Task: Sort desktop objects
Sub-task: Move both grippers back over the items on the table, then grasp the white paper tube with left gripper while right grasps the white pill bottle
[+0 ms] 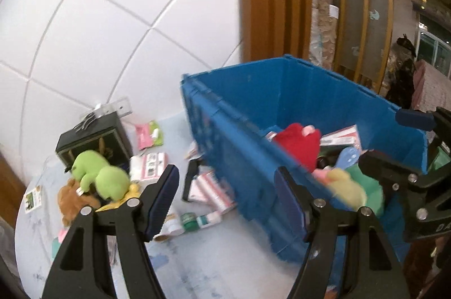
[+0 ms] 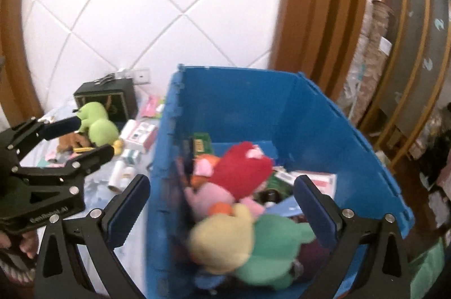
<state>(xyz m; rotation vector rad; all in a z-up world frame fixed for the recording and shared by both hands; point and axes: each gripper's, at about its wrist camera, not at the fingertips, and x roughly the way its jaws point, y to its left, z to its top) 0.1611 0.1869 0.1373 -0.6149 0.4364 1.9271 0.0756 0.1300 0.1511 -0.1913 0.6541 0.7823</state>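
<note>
A blue bin [image 1: 239, 146] [image 2: 324, 118] stands on the table and holds plush toys and packets: a red plush [image 2: 242, 169], a yellow plush [image 2: 222, 239] and a green plush [image 2: 276, 251]. My right gripper [image 2: 222, 197] is open and empty above the bin's near end. My left gripper [image 1: 227, 186] is open and empty over the bin's left wall; it also shows in the right wrist view [image 2: 87, 135]. A green frog plush [image 1: 98, 175] [image 2: 97, 121] lies on the table left of the bin, over a brown plush [image 1: 73, 199].
A black box [image 1: 93, 141] [image 2: 108, 99] stands by the white tiled wall. Pink-and-white packets [image 1: 210, 189], a green-white tube [image 1: 197, 221] and small cards litter the pale blue table. Wooden trim and shelving stand behind right.
</note>
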